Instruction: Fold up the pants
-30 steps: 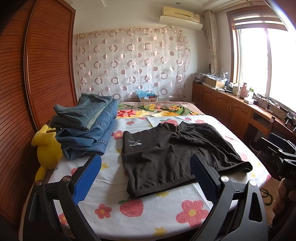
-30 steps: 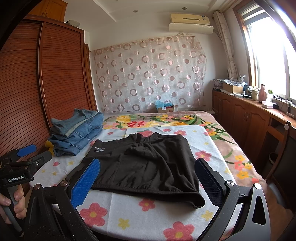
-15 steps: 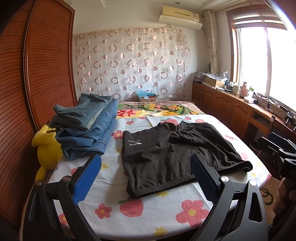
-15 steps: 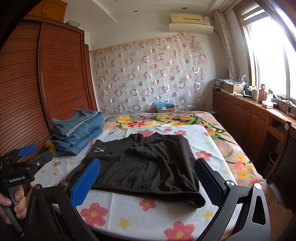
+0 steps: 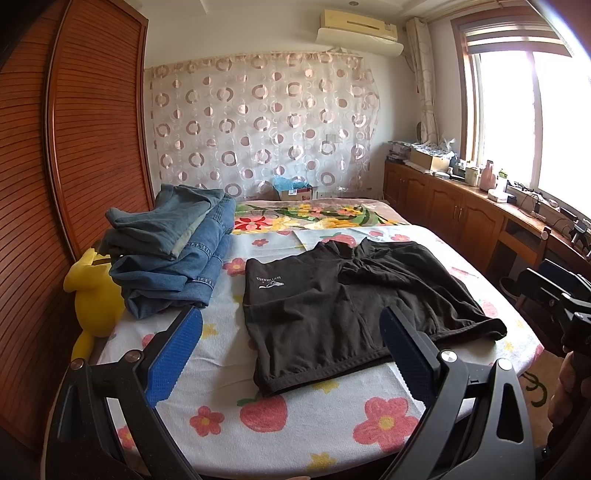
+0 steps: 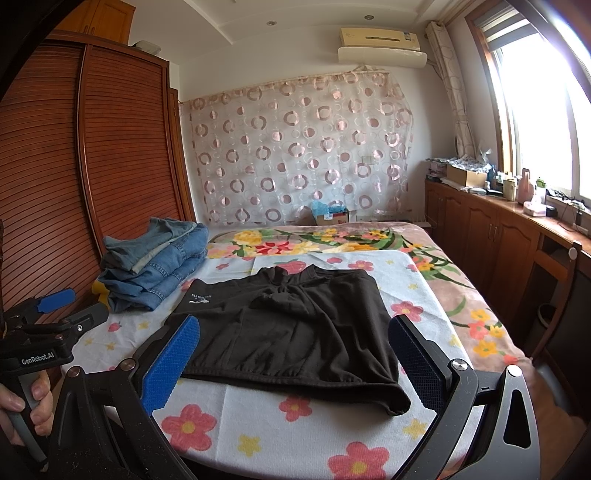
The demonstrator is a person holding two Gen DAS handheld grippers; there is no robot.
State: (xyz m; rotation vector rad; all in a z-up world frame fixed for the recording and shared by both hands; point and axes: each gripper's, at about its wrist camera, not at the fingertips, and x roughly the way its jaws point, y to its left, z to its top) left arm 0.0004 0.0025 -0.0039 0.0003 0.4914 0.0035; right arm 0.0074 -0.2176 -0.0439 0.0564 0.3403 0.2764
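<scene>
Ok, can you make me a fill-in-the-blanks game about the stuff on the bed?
1. The black pants lie spread out on the flowery ____.
2. The folded jeans are stacked to the ____ of the black pants.
3. The soft toy beside the jeans is coloured ____.
4. The left gripper and right gripper are both ____ and hold nothing.

Missing words: bed; left; yellow; open

Home bedroom: bed (image 5: 332, 417) with floral sheet centre frame, louvred wooden wardrobe (image 5: 74, 147) left, circle-print curtain (image 5: 258, 129) behind, air conditioner (image 5: 358, 27) top, window (image 5: 535, 122) right.
</scene>
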